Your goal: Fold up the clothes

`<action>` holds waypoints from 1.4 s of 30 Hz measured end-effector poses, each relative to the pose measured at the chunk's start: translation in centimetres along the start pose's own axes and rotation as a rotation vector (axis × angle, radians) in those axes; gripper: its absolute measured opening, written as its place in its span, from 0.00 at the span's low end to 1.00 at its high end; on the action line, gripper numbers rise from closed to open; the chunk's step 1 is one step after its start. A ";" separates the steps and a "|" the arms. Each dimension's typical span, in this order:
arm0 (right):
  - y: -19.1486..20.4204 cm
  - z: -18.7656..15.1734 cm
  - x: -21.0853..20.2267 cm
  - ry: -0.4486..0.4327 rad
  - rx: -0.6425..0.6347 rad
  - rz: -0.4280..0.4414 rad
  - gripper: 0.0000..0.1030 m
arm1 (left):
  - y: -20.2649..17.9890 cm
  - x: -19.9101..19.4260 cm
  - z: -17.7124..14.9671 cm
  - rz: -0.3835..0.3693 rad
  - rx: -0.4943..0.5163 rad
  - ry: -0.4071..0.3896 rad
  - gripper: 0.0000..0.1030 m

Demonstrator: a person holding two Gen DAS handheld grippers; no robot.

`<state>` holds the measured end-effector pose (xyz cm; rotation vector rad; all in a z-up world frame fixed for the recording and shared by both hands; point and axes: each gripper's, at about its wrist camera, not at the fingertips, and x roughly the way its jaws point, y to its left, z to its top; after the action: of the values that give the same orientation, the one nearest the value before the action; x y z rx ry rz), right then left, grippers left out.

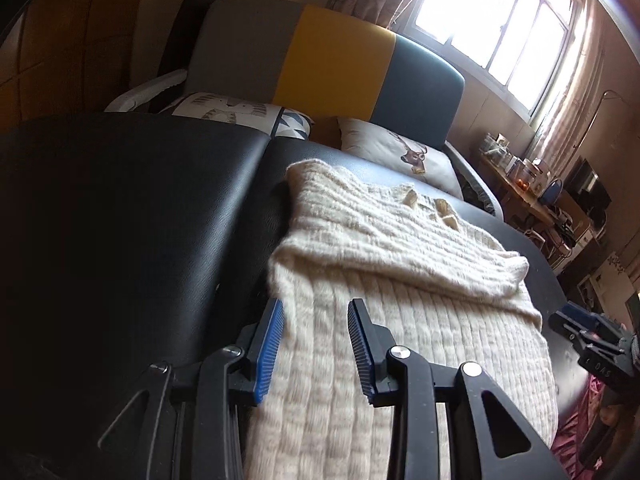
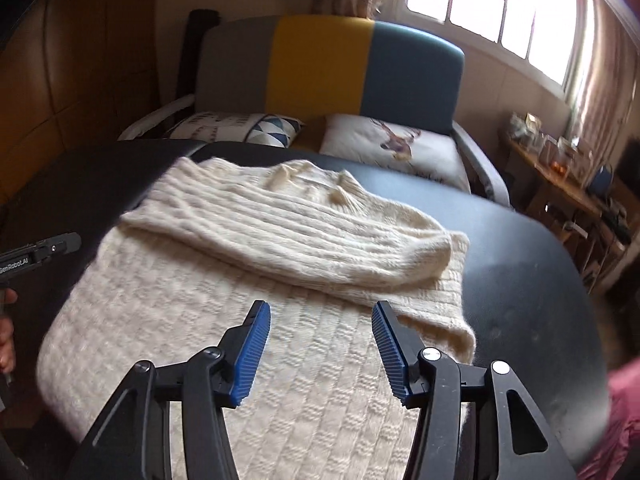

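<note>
A cream knitted sweater (image 1: 380, 320) (image 2: 248, 300) lies flat on a black padded table (image 1: 140, 208) (image 2: 528, 280). One sleeve (image 1: 400, 240) (image 2: 312, 236) is folded across its body. My left gripper (image 1: 316, 308) stands open over the sweater's left edge, with nothing between its blue pads. My right gripper (image 2: 320, 312) is open too, above the sweater's near right part, just short of the sleeve's cuff. The right gripper also shows at the right edge of the left wrist view (image 1: 588, 332), and the left gripper at the left edge of the right wrist view (image 2: 40, 256).
Behind the table stands a sofa (image 1: 336, 56) (image 2: 320, 64) with a grey, yellow and blue back and two printed cushions (image 1: 400, 152) (image 2: 392, 144). A cluttered wooden side table (image 1: 532, 184) sits under the window at the right. Pink cloth (image 2: 616, 420) shows at the near right.
</note>
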<state>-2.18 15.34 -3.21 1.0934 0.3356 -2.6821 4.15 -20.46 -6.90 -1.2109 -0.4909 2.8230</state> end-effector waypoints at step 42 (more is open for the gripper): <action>-10.1 -16.2 -2.9 0.178 0.398 0.349 1.00 | 4.6 -5.8 -11.2 -0.238 0.083 0.257 0.34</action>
<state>7.53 29.99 -11.23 1.3549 -0.3491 -2.3958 16.56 -22.66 -11.49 -1.3715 -0.4630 2.4233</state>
